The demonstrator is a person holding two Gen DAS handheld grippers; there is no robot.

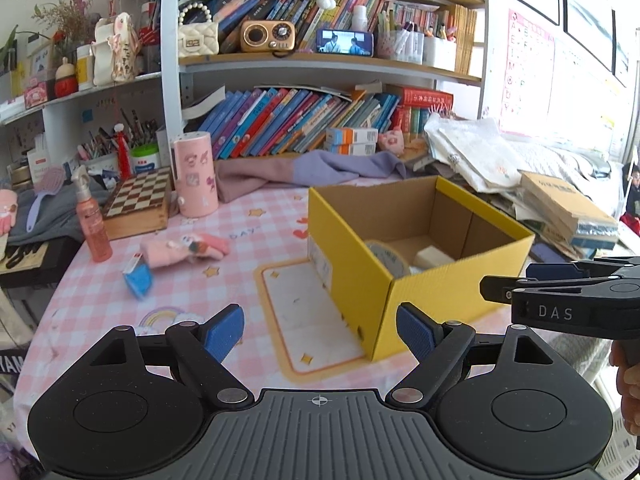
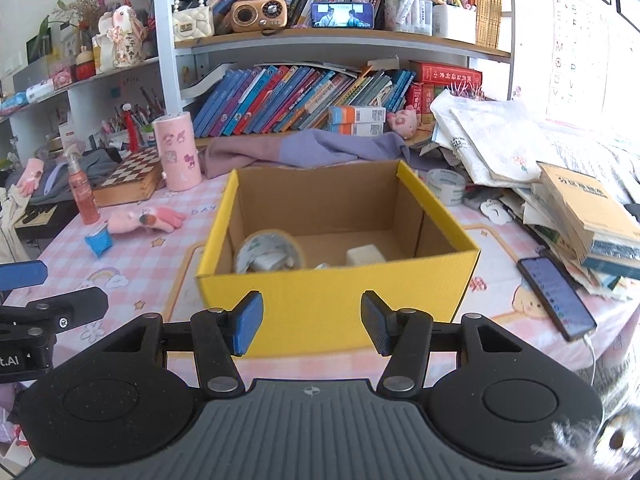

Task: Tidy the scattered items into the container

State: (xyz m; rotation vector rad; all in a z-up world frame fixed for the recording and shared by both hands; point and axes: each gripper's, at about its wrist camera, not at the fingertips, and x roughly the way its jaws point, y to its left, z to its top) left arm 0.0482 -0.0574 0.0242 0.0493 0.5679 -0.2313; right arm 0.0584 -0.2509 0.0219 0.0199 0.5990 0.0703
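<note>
A yellow cardboard box (image 1: 432, 300) (image 2: 400, 280) stands open on the pink checked tablecloth. Inside it lie a tape roll (image 1: 388, 258) (image 2: 268, 252) and a white block (image 1: 434, 258) (image 2: 366, 256). Left of the box, a pink glove (image 1: 188, 250) (image 2: 148, 218) and a small blue packet (image 1: 138, 278) (image 2: 98, 242) lie on the cloth. My left gripper (image 1: 320, 328) (image 2: 52, 288) is open and empty, near the box's front left corner. In front of the box's near wall, my right gripper (image 2: 312, 320) (image 1: 512, 278) is open with nothing between its pads.
A second tape roll (image 2: 446, 186) lies behind the box on the right. A phone (image 2: 556, 298) and a stack of books and papers (image 2: 580, 216) crowd the right side. A spray bottle (image 1: 94, 224), pink canister (image 1: 196, 174) and chess box (image 1: 138, 204) stand at the back left.
</note>
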